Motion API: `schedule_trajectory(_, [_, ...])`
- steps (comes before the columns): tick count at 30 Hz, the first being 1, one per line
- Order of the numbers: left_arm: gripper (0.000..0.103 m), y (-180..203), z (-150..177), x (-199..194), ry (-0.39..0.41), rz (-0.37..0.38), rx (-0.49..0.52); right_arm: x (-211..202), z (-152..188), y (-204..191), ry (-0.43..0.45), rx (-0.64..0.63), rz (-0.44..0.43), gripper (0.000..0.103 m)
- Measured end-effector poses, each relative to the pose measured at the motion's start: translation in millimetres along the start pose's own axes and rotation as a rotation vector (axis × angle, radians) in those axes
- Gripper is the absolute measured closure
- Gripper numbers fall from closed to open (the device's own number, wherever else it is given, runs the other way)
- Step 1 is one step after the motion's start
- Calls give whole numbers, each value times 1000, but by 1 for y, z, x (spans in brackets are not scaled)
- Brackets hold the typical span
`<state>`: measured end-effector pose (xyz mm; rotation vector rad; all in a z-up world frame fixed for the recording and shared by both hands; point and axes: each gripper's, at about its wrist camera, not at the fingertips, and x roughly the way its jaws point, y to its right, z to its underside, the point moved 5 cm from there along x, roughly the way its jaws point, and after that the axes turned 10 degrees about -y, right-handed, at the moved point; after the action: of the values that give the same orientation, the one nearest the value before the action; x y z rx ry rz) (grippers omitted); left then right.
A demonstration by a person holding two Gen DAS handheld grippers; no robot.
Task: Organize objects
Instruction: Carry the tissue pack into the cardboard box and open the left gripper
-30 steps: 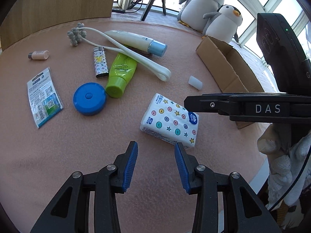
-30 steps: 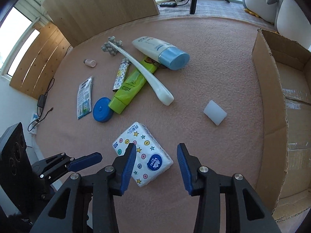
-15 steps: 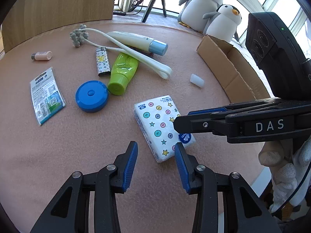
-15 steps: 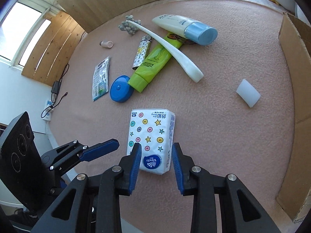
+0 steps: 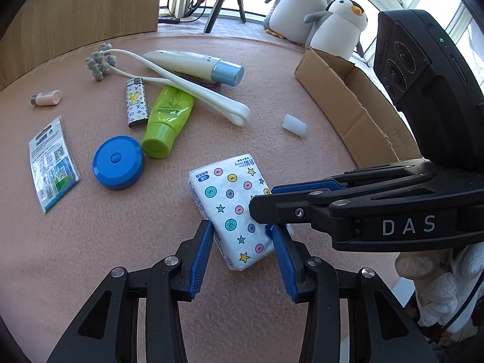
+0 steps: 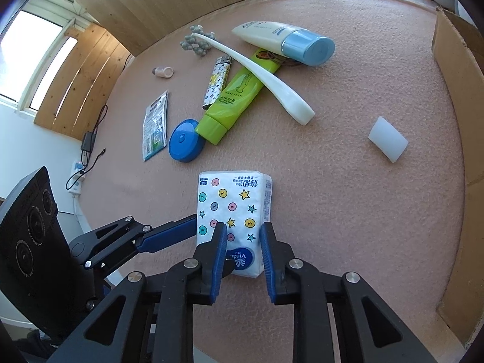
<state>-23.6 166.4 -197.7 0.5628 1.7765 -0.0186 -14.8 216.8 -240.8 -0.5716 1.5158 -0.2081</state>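
Tissue pack flat on pink table cover, near edge, centre.

Right gripper: jaws narrowed, straddling near end of pack at logo; blue pads close to pack surface, firm clamp cannot be confirmed.

Left gripper: jaws wide apart, one either side of pack's near end; pads at pack edges, contact unclear.

Right gripper crosses over pack from right in left wrist view.

Cardboard box far right. Green tube, blue round case left of pack, well apart.
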Motion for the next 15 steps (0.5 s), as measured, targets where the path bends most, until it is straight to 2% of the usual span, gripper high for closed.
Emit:
schedule_trajectory(5, [59, 14, -6, -21, 48, -21, 30, -22, 4, -4, 59, 5, -6, 82])
schedule_trajectory(10, [59, 42, -27, -44, 108, 4, 77, -69, 9, -2, 172, 3, 11, 82])
schedule_trajectory(15, [59, 86, -52, -55, 148, 50, 145, -118, 20, 17, 276, 37, 48, 82])
